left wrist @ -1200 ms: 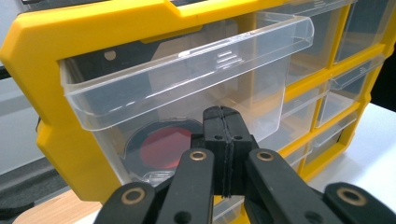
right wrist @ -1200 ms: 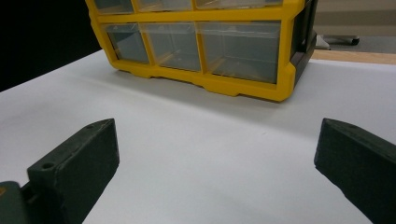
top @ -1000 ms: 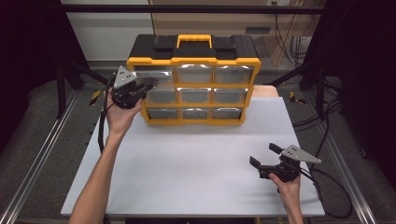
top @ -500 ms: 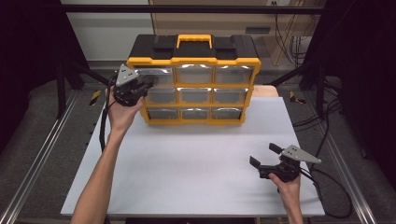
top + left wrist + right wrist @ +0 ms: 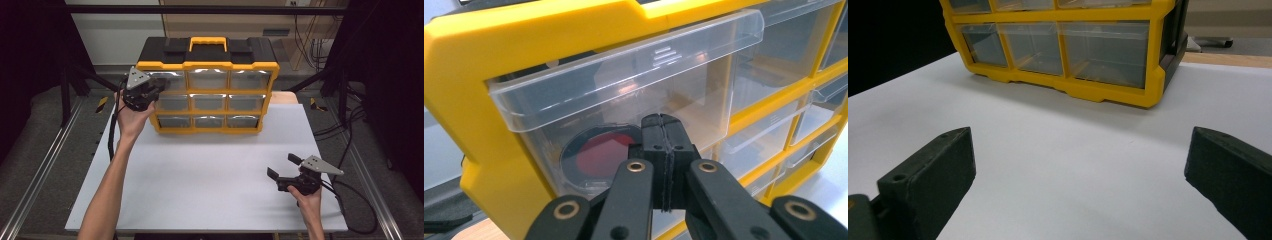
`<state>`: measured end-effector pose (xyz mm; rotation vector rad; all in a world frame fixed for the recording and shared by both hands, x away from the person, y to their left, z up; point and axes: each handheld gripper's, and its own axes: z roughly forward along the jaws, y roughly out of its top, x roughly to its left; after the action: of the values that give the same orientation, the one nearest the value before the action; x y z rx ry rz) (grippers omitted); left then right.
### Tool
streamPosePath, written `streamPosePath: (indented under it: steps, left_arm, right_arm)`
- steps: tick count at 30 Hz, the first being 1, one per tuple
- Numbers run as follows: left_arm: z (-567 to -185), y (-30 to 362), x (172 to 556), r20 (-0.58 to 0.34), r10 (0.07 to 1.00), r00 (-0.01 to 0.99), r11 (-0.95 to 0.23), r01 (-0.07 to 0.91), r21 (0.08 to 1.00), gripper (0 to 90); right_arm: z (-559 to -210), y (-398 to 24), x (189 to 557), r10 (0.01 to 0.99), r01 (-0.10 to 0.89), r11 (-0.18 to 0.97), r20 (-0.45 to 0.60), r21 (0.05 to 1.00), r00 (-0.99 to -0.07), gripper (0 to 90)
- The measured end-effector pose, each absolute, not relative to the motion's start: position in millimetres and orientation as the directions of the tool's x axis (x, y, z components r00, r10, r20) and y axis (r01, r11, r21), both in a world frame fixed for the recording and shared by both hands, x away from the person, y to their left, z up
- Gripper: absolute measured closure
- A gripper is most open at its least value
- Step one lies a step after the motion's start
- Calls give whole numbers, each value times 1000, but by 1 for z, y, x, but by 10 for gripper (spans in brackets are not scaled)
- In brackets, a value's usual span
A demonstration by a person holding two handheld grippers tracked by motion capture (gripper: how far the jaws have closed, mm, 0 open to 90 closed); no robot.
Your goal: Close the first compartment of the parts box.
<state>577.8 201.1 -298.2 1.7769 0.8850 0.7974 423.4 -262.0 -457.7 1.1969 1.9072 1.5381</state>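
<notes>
A yellow and black drawer cabinet [image 5: 207,64] with clear drawers stands at the back of the white table. My left gripper [image 5: 158,89] is held up against its top-left drawer [image 5: 169,79]. In the left gripper view the gripper [image 5: 662,121] is shut with nothing between its pads, its tip just in front of that clear drawer [image 5: 624,85], under the drawer's lip. A round red disc in a dark ring [image 5: 601,152] lies inside the drawer. My right gripper [image 5: 282,166] rests low over the table at the front right, open and empty [image 5: 1080,145], facing the cabinet [image 5: 1108,92].
The white tabletop [image 5: 200,175] stretches between the cabinet and the front edge. Metal rails run down both sides of the table, and cables lie on the floor at the right [image 5: 345,135]. The cabinet's other drawers look shut.
The left gripper has risen slightly and come in closer to the top-left drawer. The right gripper has stayed in place.
</notes>
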Motion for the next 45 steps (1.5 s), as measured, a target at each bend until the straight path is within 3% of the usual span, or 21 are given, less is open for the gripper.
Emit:
streamPosePath:
  steps: [17,30,36,45]
  left_arm:
    - [-299,202,583,134,848,513,-284,225,932,894]
    - [-299,212,556,83,812,577,-239,200,950,836]
    - [-298,214,542,52,787,615,-199,174,964,708]
    - [-310,216,521,34,759,650,-164,140,977,420]
  right_arm:
    - [-457,-262,423,813,357,19,193,934,-549,8]
    - [-457,-263,423,816,357,17,193,934,-545,8]
    - [-457,-263,423,816,356,17,193,934,-545,8]
    - [-456,-264,423,819,352,15,190,936,-541,7]
